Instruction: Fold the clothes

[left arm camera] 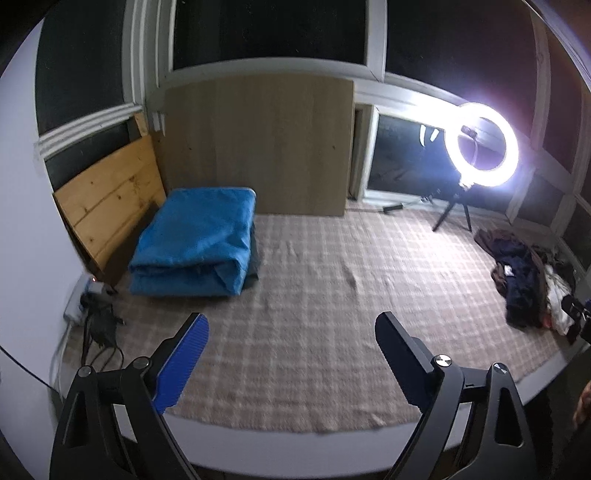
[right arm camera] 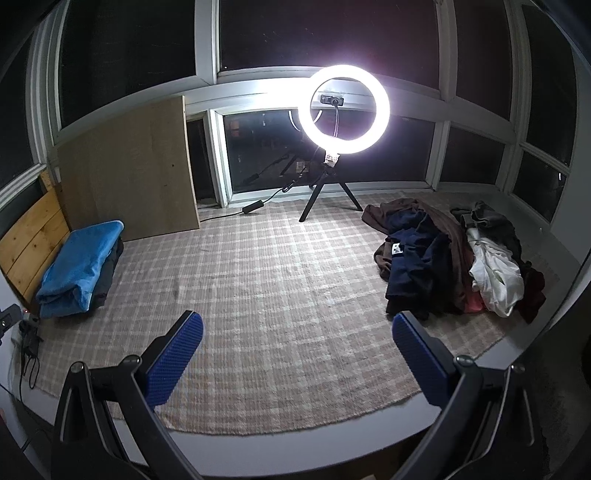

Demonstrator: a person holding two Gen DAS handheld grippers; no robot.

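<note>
I see a dim room lit mainly by the ring light (right arm camera: pixel 344 109), which blows out in white glare with a purple halo. Windows (right arm camera: pixel 325 33) are black. The left wrist view is motion-blurred; fisheye bends edges.

Blue blanket (left arm camera: pixel 194 242); beige plaid rug (right arm camera: pixel 280 280) (faded).

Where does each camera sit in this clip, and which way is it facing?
Left wrist: on the left gripper, above the checked rug, angled toward the folded blue garment; its own open fingers show.
Right wrist: on the right gripper, facing the ring light and unfolded clothes pile; its open fingers show.
Shared: rug, blue garment, ring light, clothes pile and the upright board.
</note>
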